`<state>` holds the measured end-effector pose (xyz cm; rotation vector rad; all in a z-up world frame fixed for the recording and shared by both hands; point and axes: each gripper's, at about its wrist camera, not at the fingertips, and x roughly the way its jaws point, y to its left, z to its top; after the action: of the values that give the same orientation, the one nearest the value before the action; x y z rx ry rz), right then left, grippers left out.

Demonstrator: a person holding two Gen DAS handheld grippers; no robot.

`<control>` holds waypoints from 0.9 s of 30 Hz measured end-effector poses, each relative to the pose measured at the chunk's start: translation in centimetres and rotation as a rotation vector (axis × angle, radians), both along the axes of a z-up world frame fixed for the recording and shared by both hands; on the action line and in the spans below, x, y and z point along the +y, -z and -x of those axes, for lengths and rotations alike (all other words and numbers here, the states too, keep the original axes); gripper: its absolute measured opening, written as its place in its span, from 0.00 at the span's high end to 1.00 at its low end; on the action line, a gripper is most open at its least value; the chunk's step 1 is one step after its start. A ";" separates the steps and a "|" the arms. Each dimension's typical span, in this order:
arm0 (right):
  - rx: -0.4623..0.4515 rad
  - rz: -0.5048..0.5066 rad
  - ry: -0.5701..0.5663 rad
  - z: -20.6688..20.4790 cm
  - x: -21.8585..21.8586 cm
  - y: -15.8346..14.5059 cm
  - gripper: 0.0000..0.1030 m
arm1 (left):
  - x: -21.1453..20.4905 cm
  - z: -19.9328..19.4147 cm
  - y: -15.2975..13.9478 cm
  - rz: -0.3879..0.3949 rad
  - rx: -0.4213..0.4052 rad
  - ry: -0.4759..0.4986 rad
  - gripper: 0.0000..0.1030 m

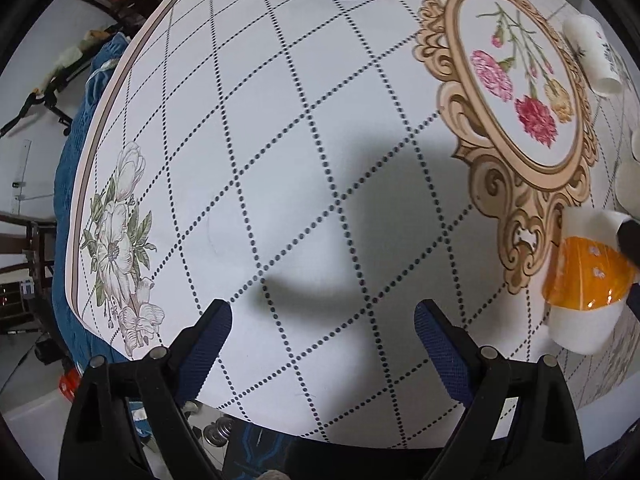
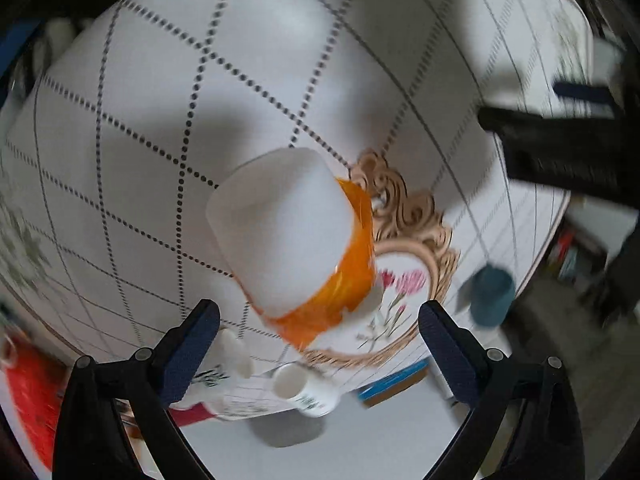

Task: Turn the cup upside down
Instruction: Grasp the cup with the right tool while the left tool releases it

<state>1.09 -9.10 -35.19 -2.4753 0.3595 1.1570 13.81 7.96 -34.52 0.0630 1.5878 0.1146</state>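
Orange-banded and white, the cup (image 2: 296,248) sits base-up on the counter (image 2: 140,160) ahead of your right gripper (image 2: 320,344), its jaws wide apart and empty like the left gripper (image 1: 322,336); it looks light and slick, so take its sides gently.

You have one orange-banded white cup (image 2: 296,240) in view, and one dark teal cup (image 2: 491,298) standing further off on the one round table (image 1: 280,140). You can count at least three plain white cups with dark print: in the right wrist view, one (image 2: 308,392) shows its open mouth and another (image 2: 236,350) lies just beside it, while your left wrist view shows one (image 1: 592,54) lying on its side. Two grippers show, the left gripper (image 1: 323,344) and the right gripper (image 2: 319,346), each with two fingers.
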 end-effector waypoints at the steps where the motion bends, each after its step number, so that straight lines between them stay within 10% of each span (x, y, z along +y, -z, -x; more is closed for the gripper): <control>1: 0.004 0.006 -0.026 -0.1 0.1 0.4 0.02 | 0.3 -0.1 0.1 0.001 0.000 -0.007 0.09; 15: 0.039 0.059 -0.117 0.0 0.2 3.3 0.26 | 2.4 -0.7 1.0 -0.008 0.008 -0.023 0.09; 27: 0.110 -0.048 0.650 -6.2 6.3 1.3 0.26 | 2.8 -1.1 0.6 -0.030 -0.001 0.006 0.09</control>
<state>7.24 -2.76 -36.51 -2.0076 1.0553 0.9934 14.91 10.72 -35.11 0.0905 1.5849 0.1339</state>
